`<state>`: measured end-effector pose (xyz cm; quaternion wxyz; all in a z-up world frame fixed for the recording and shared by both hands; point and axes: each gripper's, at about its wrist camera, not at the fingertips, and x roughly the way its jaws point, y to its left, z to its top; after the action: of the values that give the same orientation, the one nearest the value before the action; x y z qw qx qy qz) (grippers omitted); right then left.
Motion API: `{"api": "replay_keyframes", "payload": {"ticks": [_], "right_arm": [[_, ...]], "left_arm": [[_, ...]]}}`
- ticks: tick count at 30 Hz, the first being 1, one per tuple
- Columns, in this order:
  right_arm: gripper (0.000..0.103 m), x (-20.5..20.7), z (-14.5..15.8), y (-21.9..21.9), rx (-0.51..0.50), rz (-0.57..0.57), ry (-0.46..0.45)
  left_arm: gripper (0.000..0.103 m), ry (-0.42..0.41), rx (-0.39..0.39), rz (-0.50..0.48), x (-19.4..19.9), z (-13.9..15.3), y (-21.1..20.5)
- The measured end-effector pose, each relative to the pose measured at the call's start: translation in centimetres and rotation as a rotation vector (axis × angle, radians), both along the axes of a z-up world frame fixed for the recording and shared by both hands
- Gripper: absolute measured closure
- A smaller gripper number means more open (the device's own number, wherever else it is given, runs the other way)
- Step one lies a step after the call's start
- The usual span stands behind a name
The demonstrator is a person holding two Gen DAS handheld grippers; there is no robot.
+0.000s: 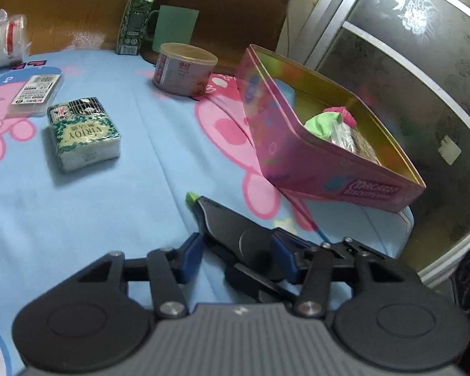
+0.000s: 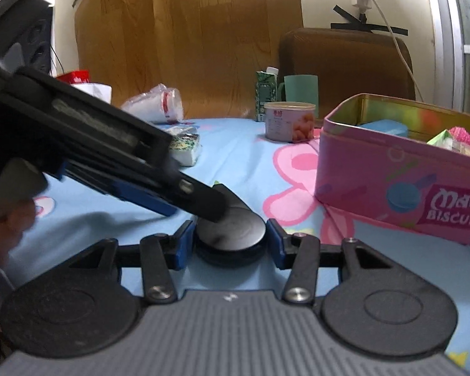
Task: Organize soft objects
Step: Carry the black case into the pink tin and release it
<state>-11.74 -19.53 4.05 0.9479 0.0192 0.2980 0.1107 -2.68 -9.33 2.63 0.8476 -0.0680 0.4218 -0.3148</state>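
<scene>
The left gripper (image 1: 236, 258) and right gripper (image 2: 230, 241) are each closed on the same black disc-ended tool (image 1: 235, 235), held above the blue cartoon bedsheet (image 1: 94, 203). A pink biscuit tin (image 1: 313, 163) containing soft items (image 1: 322, 122) is seen ahead-right of both. A tissue pack (image 1: 84, 131) lies ahead-left.

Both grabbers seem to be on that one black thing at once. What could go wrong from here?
The left hand-held gripper and right hand-held gripper crowd the same black disc-shaped object, so they could knock together or tug it out of each other's hold. The pink biscuit tin sits close by, near the edge of the bedsheet; a bump might shove it off.
</scene>
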Motion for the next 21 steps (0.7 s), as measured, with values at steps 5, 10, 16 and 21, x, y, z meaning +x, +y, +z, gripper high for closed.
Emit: {"api": "replay_keyframes", "payload": {"ticks": [5, 10, 16, 21], "right_arm": [[0.051, -0.8, 2.1, -1.4, 0.011, -0.047, -0.104], [0.051, -0.9, 5.1, -4.1, -0.023, -0.149, -0.234], [0.051, 2.9, 6.3, -8.7, -0.125, -0.299, -0.231], [0.044, 6.3, 4.5, -13.8, -0.221, -0.461, -0.091]], "left_arm": [[0.056, -0.087, -0.046, -0.04, -0.4, 2.9, -1.4], [0.056, -0.196, -0.055, -0.124, 0.6, 6.9, -6.4], [0.025, -0.275, 0.017, -0.151, 2.7, 7.8, -13.9], [0.023, -0.299, 0.041, -0.1, 2.4, 6.7, -13.4]]}}
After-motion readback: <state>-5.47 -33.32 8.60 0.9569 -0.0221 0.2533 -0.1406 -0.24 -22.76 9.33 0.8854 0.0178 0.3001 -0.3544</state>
